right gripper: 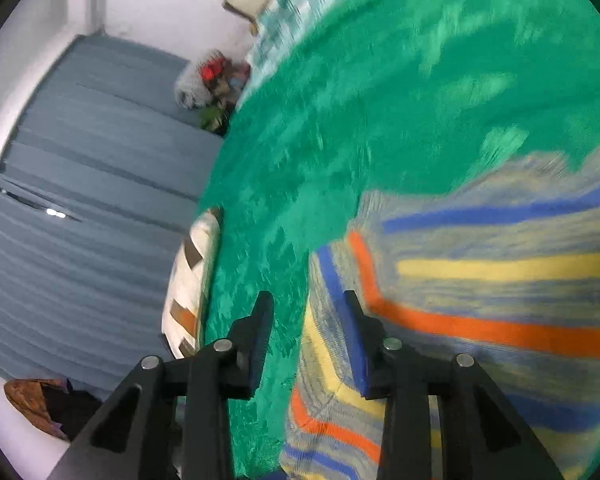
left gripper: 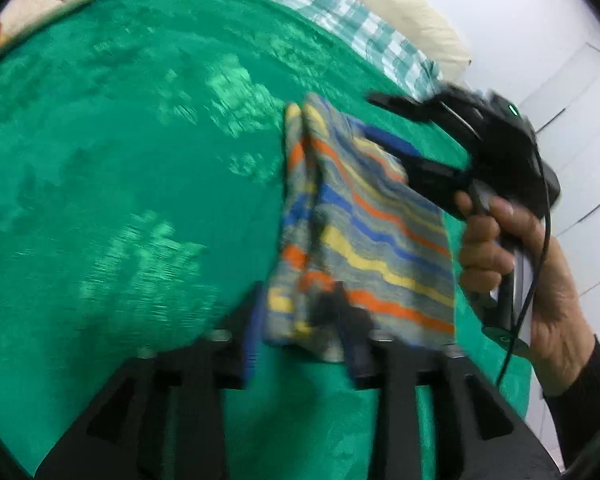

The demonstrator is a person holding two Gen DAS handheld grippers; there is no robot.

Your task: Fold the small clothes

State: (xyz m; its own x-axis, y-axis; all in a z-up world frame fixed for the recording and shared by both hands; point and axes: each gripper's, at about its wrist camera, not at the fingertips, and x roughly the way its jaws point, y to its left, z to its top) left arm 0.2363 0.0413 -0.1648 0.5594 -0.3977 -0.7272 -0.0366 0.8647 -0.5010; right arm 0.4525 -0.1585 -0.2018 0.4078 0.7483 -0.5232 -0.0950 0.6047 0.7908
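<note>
A small knitted garment (left gripper: 364,232) with blue, orange and yellow stripes on grey lies folded on the green bedspread (left gripper: 120,140). My left gripper (left gripper: 296,304) stands open at the garment's near edge, with a bit of cloth loose between its fingers. My right gripper (left gripper: 368,116), held by a hand (left gripper: 520,264), is at the far right corner with its jaws apart. In the right wrist view the right gripper (right gripper: 308,304) is open. Its right finger lies over the garment (right gripper: 480,280) edge, and green bedspread (right gripper: 380,100) shows in the gap. Both views are motion-blurred.
A white pillow with brown and orange patches (left gripper: 40,0) lies at the bed's far left edge (right gripper: 188,292). A teal checked sheet (left gripper: 360,28) and a cream pillow (left gripper: 400,0) line the far side. Beside the bed is grey-blue floor (right gripper: 80,140) with a pile of things (right gripper: 212,84).
</note>
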